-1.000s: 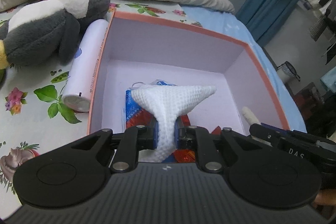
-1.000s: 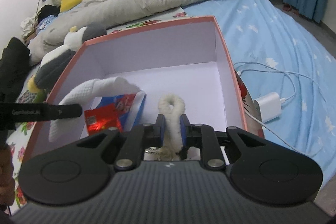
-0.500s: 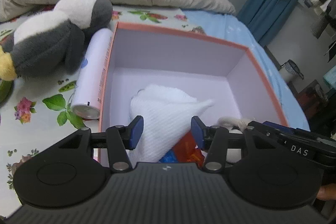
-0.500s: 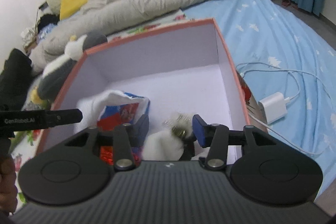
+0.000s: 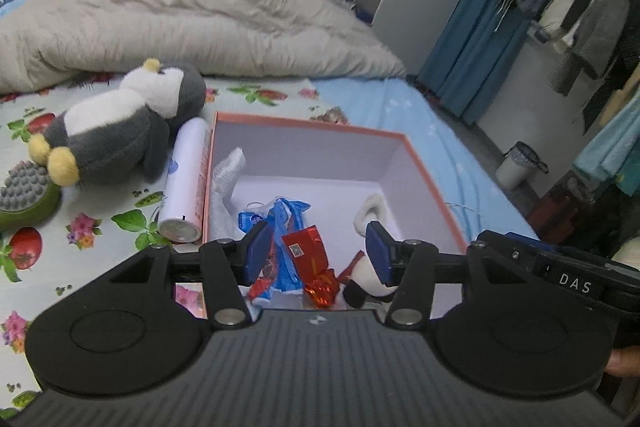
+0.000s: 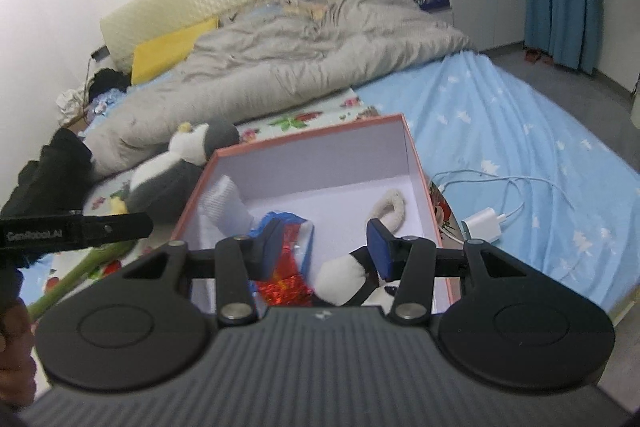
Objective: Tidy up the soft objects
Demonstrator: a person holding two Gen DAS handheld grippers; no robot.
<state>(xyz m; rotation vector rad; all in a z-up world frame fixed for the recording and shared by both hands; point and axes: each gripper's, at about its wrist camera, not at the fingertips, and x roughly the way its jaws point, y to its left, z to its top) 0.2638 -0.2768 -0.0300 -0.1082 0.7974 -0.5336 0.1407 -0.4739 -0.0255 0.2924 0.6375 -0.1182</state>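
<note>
Both grippers hang over the near edge of the pink-rimmed box (image 5: 308, 125) on the bed, each with its jaws spread wide and nothing between the pads. The left gripper (image 5: 320, 253) sits above the near left part of the box; the right gripper (image 6: 326, 247) is above the near right part.

Inside the box, a white knitted cloth (image 5: 228, 171) leans against the left wall, reaching up to its rim. A blue-and-white packet (image 5: 290, 215) lies mid-floor toward the near side, with red foil wrappers (image 5: 306, 253) on top of it and just in front. A cream fuzzy loop (image 6: 390, 207) lies near the right wall — apart from the packet. At the near right corner sits a small white-and-black plush (image 6: 344, 277), partly hidden behind the right gripper's finger.

Outside, a penguin plush (image 5: 120, 125) lies on the floral sheet (image 5: 88, 227) beside the box's far left corner, and a white cylindrical can (image 5: 186, 183) rests along the box's left wall, touching it. A white charger with cable (image 6: 482, 225) lies on the blue sheet (image 6: 520, 131) just right of the box. A grey duvet (image 5: 192, 27) is heaped along the bed's far side.
</note>
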